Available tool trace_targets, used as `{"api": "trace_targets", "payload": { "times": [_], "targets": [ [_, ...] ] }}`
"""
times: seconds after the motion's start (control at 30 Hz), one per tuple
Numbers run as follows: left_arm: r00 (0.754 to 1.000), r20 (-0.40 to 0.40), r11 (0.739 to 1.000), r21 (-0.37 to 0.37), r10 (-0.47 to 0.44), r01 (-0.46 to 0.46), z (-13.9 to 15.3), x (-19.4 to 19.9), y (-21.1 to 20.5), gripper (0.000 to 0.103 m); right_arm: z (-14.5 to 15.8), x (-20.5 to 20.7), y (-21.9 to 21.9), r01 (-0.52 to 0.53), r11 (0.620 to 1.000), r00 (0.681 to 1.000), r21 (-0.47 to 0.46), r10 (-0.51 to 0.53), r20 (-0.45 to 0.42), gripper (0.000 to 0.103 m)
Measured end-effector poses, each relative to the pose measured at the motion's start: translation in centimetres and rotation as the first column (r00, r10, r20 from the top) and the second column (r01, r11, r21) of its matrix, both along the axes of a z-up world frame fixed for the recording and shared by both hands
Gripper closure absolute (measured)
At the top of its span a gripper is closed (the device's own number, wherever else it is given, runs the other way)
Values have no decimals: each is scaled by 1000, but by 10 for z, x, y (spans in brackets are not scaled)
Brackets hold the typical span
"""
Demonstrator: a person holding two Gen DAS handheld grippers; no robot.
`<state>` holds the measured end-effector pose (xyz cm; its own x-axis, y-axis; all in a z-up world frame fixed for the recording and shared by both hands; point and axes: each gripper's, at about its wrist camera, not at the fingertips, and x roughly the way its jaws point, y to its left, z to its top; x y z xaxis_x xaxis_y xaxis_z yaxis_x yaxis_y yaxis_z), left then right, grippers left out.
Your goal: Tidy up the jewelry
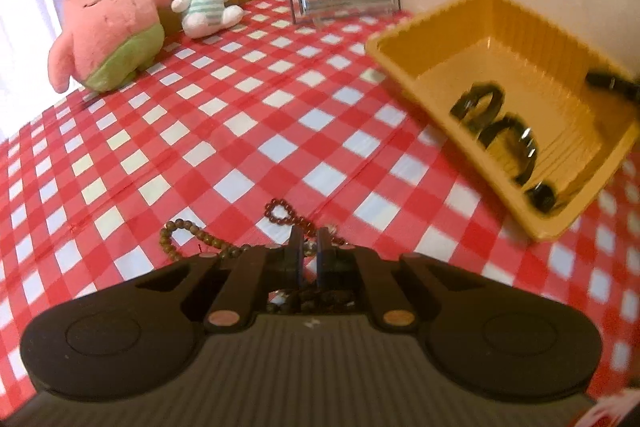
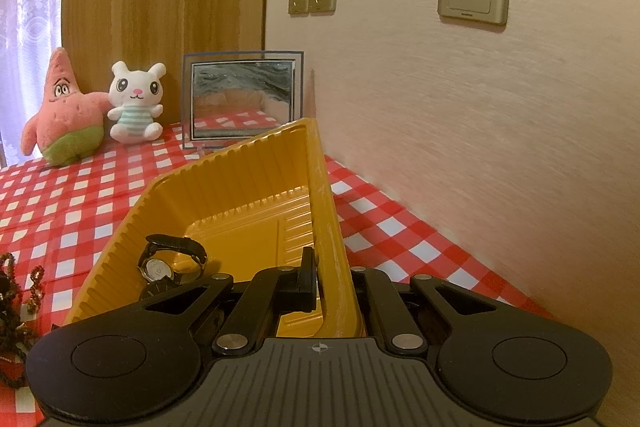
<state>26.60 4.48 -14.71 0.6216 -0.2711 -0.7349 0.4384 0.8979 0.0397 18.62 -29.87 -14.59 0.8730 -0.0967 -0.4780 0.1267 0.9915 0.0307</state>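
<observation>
Right tool (image 2: 320,275) clamps the tilted yellow tray's (image 2: 240,179) wall; left tool (image 1: 309,247) seemingly pinches beaded bracelets (image 1: 188,239).

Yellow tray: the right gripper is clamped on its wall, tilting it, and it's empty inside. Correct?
Not quite. The right gripper is clamped on the yellow tray wall and the tray is tilted, but it isn't empty: the right wrist view shows watches lying inside.

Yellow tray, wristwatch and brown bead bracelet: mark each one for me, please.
yellow tray (image 2: 256,183), right wrist view, on its ribbed inner wall.
wristwatch (image 2: 157,270), right wrist view, on its pale dial.
brown bead bracelet (image 1: 167,235), left wrist view, on its left loop.
</observation>
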Motion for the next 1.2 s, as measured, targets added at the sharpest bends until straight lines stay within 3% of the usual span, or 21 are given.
{"api": "trace_targets", "payload": {
  "times": [0.33,0.67,0.8,0.93,1.2],
  "targets": [
    [999,21,988,-153,-31,34,34,-7,-23,98,0,1,1,-10,1000,1000,2,10,3,99],
    [981,-10,933,-309,-195,182,42,-10,-88,99,1,0,2,-13,1000,1000,3,13,5,99],
    [968,-64,919,-337,-242,207,30,-8,-112,99,2,-1,2,-16,1000,1000,3,16,6,99],
    [966,-106,920,-346,-235,186,17,-5,-122,99,2,-1,3,-16,1000,1000,3,15,5,99],
    [970,-120,917,-369,-213,155,20,-1,-114,94,1,-1,3,-16,1000,1000,2,16,6,99]
  ]
}}
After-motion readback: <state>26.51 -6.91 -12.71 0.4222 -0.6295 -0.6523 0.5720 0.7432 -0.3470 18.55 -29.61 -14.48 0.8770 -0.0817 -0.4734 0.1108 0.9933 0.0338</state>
